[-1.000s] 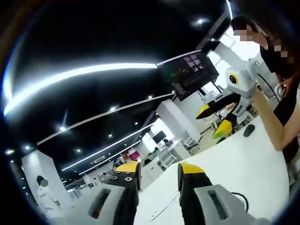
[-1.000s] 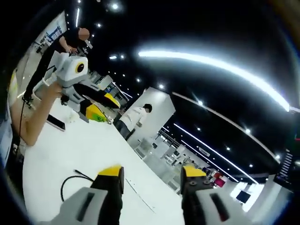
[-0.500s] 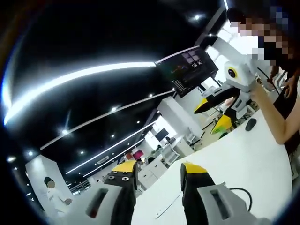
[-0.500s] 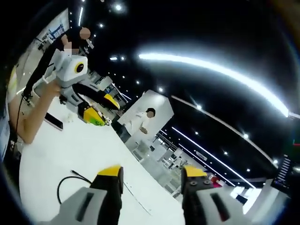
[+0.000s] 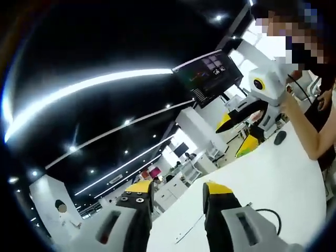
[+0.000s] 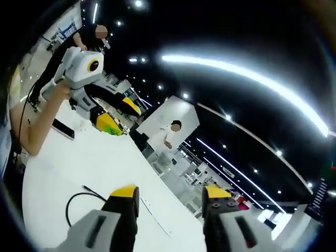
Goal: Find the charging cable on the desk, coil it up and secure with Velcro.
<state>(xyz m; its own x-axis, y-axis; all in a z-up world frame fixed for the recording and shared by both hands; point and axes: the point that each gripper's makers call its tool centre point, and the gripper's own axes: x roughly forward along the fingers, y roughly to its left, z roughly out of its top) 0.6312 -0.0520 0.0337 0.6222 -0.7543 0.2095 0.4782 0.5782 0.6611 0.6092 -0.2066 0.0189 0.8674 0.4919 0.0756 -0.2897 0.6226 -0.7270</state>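
Both my grippers, left [image 5: 178,190] and right [image 6: 171,193], hover above the white worktop [image 6: 79,168] with jaws spread, gripping nothing. Near my right gripper lies the black charging cable [image 6: 79,198] on that worktop.

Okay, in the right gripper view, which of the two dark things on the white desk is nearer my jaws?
The black cable, looping just left of the right gripper. The flat dark slab lies farther off, by the person's forearm.
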